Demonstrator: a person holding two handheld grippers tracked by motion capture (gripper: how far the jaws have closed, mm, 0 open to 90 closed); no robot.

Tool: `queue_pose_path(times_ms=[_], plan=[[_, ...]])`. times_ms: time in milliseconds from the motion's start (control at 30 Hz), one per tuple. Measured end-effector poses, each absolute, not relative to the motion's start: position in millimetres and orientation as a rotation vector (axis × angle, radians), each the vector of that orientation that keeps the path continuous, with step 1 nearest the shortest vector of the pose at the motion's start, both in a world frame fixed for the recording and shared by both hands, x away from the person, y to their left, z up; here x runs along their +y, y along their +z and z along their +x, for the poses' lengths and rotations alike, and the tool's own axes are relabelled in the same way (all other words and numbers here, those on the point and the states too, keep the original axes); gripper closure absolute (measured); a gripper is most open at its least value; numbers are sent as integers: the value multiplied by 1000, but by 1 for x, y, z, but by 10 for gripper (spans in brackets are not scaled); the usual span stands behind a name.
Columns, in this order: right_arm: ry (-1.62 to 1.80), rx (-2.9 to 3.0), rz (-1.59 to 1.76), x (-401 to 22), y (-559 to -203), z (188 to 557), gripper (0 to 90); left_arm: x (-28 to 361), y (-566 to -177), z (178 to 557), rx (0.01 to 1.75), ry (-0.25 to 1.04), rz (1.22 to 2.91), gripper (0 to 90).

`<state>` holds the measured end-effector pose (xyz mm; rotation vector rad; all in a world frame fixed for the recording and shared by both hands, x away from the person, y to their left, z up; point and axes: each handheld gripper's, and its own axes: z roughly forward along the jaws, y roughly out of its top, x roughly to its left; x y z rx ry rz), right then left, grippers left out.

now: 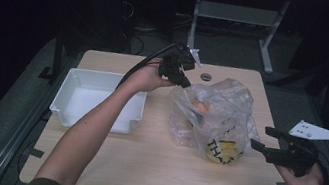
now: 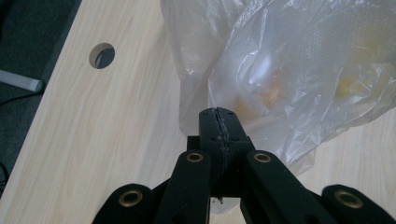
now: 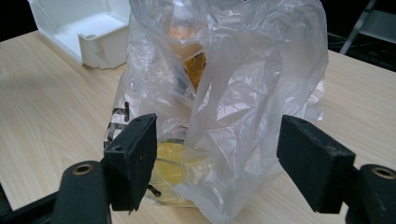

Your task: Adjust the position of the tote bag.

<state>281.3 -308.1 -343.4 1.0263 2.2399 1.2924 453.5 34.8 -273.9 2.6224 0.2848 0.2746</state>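
Black jaws of the right gripper [image 3: 217, 163] stand wide apart at the bottom of its view, the plastic bag [image 3: 224, 93] just ahead on the table [image 1: 142, 154]. At upper centre of the high view, the left gripper [image 1: 185, 82] is clamped on the bag's edge. Likely opening the bag; next, the right would pinch the opposite edge. A white tray [image 1: 100, 99] waits at left.

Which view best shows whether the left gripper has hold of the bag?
The left gripper view: the left gripper has its jaws shut on the bag. The high view shows it small and dark at the bag's top. The right gripper view shows the bag's side.
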Motion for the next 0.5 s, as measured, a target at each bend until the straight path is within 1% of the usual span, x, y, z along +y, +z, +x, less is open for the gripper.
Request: queue_pose_path(times_ms=[500], plan=[[1280, 2257, 995, -301, -334, 287, 284, 47, -287, 446, 276, 279, 2649, 898]])
